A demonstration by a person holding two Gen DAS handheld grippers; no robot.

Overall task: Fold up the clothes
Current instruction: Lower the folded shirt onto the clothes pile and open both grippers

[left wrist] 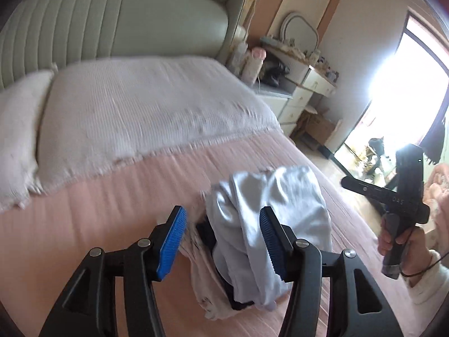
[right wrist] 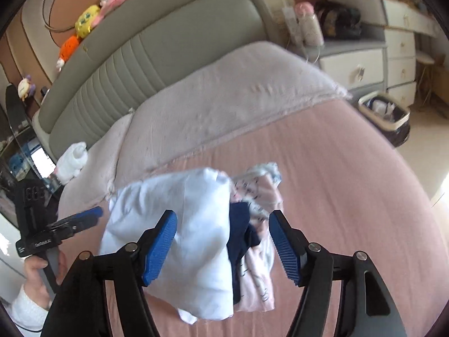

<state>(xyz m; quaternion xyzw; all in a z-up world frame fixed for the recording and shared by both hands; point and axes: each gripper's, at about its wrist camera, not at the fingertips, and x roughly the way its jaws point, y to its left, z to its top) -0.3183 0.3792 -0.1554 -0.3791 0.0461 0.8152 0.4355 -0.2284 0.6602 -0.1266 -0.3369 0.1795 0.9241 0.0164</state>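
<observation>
A heap of clothes lies on the pink bedspread [left wrist: 98, 202]: a white garment [left wrist: 269, 196] on top, a dark navy piece [right wrist: 241, 233] and a pale pink printed piece [right wrist: 261, 278] under it. My left gripper [left wrist: 223, 243] hovers open over the heap, its blue pads apart on either side of the white cloth. My right gripper [right wrist: 223, 245] is also open above the heap, white garment [right wrist: 193, 233] and navy piece between its fingers, nothing pinched. Each gripper appears in the other's view, held by a hand [left wrist: 404, 250]; the left one [right wrist: 92, 214] shows at the far left.
A whitish blanket [left wrist: 146, 106] and pillow [left wrist: 16, 129] cover the head of the bed by the padded headboard [left wrist: 118, 16]. White drawers [right wrist: 356, 64] with bottles stand to the right, a lined bin [right wrist: 387, 115] on the floor, and a bright doorway [left wrist: 398, 90].
</observation>
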